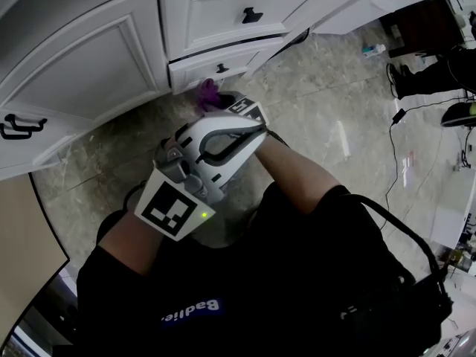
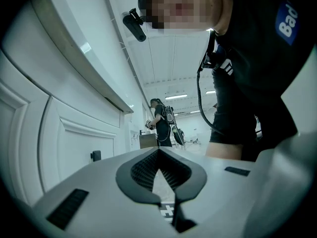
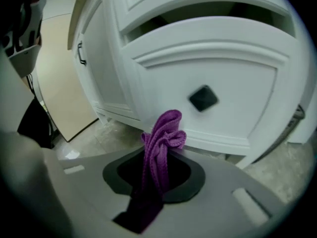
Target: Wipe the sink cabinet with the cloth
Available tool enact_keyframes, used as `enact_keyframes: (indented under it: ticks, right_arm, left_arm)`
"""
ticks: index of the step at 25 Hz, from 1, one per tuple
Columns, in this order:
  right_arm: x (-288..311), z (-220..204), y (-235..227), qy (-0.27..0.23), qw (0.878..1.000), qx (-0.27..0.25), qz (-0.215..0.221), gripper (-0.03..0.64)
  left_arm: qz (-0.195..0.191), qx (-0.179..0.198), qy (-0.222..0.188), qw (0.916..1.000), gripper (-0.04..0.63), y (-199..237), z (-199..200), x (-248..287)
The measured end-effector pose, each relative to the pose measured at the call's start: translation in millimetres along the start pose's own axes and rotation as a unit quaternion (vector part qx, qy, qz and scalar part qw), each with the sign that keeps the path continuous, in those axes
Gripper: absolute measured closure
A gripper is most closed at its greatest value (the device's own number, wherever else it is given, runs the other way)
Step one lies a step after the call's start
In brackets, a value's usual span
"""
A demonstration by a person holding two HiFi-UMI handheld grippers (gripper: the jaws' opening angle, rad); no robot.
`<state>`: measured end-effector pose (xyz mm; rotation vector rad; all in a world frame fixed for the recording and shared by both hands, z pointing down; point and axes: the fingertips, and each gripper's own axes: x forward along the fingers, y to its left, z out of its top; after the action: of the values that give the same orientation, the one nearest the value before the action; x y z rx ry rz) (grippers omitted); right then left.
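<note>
While the head view places the purple cloth [image 1: 207, 94] at the sink cabinet's [image 1: 89, 58] lowest drawer [image 1: 199, 68], the left gripper view shows the left gripper [image 2: 159, 180] closed and empty, and the right gripper view shows the right gripper [image 3: 156, 182] clamped on the cloth [image 3: 161, 143] below the black knob [image 3: 203, 97].

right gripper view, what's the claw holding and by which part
The right claw is shut on the purple cloth, gripping a bunched stretch; its crumpled end pokes past the tips.

Purple cloth [image 3: 161, 148] — bunched, before white sink cabinet [image 3: 208, 53].
</note>
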<state>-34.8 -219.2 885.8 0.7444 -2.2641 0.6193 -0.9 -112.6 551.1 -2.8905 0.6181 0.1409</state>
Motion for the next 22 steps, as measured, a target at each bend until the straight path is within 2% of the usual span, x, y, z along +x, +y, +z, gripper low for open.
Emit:
enact_keyframes:
  ticks: [5,9,11,17,22]
  right_arm:
    - [-19,-41,-98,0.026,0.994,0.053,-0.093,0.537]
    - [-41,-58,-152,0.034,0.982,0.099,-0.159,0.537]
    - [-44,-58,-168,0.030,0.978,0.109,-0.175,0.537]
    - [-29,-40,-160,0.017,0.981,0.104,-0.162,0.537]
    - [-5,-22,-120,0.003,0.988,0.095,-0.120,0.537]
  left_arm:
    - [0.007,-0.003,0.000,1.0000,0.606,2,2,-5]
    - [0.007,-0.009,0.005,0.9999,0.606,0,-2,-5]
    - [0.005,-0.011,0.011,0.9999,0.606,-1,-7,-4]
    - [0.008,-0.023,0.027,0.9993,0.606,1,-19,-3]
    - [0.006,-0.027,0.029,0.9992,0.606,0,-20,0]
